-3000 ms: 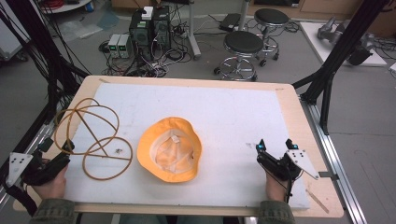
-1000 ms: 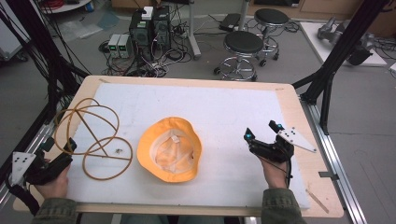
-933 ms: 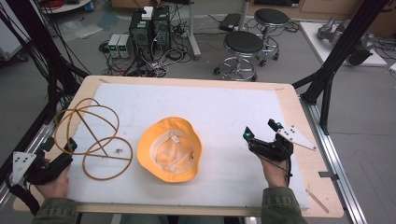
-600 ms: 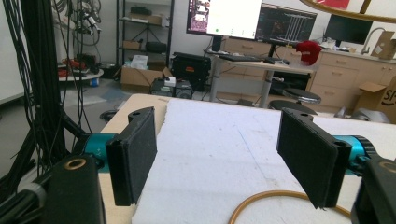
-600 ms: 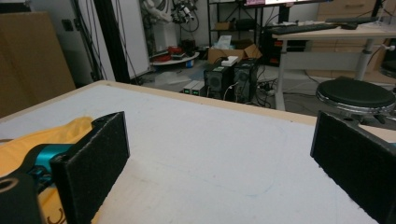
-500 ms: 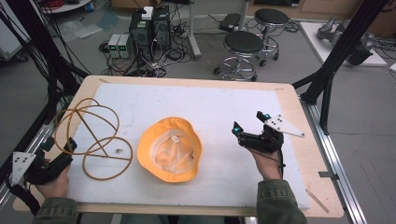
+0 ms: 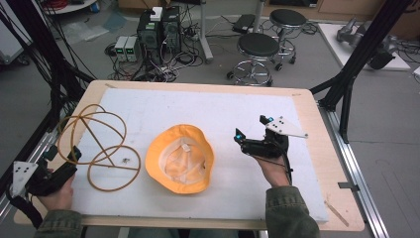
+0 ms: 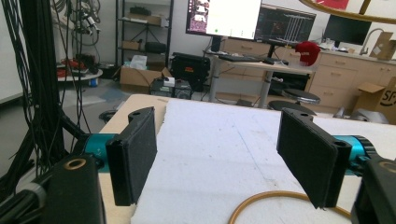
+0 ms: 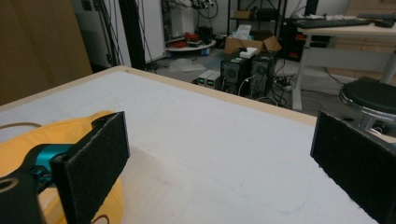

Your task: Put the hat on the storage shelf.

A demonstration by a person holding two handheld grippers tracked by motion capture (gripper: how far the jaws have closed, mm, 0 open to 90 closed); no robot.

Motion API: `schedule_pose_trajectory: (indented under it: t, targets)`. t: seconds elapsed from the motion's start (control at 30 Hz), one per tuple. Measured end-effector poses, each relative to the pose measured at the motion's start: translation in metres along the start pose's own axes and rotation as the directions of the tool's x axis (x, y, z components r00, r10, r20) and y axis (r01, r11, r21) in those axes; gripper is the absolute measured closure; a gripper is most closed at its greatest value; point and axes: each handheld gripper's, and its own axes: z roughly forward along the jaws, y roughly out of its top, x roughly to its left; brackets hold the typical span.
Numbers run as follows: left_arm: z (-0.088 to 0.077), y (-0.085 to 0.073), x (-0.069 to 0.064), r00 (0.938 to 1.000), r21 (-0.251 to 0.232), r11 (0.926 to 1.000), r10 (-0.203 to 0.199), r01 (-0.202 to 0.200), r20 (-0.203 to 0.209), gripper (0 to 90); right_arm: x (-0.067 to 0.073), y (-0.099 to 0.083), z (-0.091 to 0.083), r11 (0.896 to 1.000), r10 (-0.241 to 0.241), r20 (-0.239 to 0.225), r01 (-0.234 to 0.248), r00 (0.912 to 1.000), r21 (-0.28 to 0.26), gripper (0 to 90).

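**Commentator:** Well, the right gripper (image 7: 250,128) hangs just off the yellow hat (image 7: 180,157), at about the hat's three o'clock, jaws spread wide with nothing between them. The right gripper view says the same: both black pads stand well apart, and the hat's brim (image 9: 105,196) sits low at the left, by the left-hand pad.

**Analyst:** And where does the hat lie?

**Commentator:** Upside down, near the middle of the white foam board (image 7: 223,106), crown down, pale lining and a small label showing. It lies apart from the gripper, no contact that I can see.

**Analyst:** The other hand?

**Commentator:** The left gripper (image 7: 62,154) rests at the board's eight o'clock corner, next to the tan cord (image 7: 94,144) that loops at the hat's nine o'clock. Its jaws are released too; in the left gripper view a curve of cord (image 8: 280,200) lies on the foam between the pads, unpinched.

**Analyst:** So which step is this?

**Commentator:** The approach, I'd judge. The right hand is reaching for the brim, and no grasp is made yet.

**Analyst:** What does the next move call for?

**Commentator:** Probably dropping lower and sliding toward nine o'clock, so one pad goes under the brim's edge and one over it, then closing. The fabric looks soft, so a shallow bite could slip.
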Motion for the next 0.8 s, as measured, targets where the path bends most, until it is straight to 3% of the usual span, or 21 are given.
schedule_pose_trajectory:
  t: [0.37,0.63,0.8]
  targets:
    - [0.000,0.000,0.000,1.0000,0.002,1.0000,0.002,-0.002,0.005,28.9,0.018,0.006,0.019,0.997,-0.044,-0.050,0.047,0.9978,0.053,3.4]
    - [0.001,0.000,0.000,1.0000,-0.001,1.0000,0.002,-0.002,0.008,28.9,0.028,0.011,0.028,0.994,-0.053,-0.070,0.059,0.9961,0.087,3.4]
    - [0.000,0.000,0.001,1.0000,-0.001,1.0000,0.001,-0.001,0.004,28.9,0.039,0.011,0.040,0.990,-0.060,-0.109,0.073,0.9922,0.124,3.4]
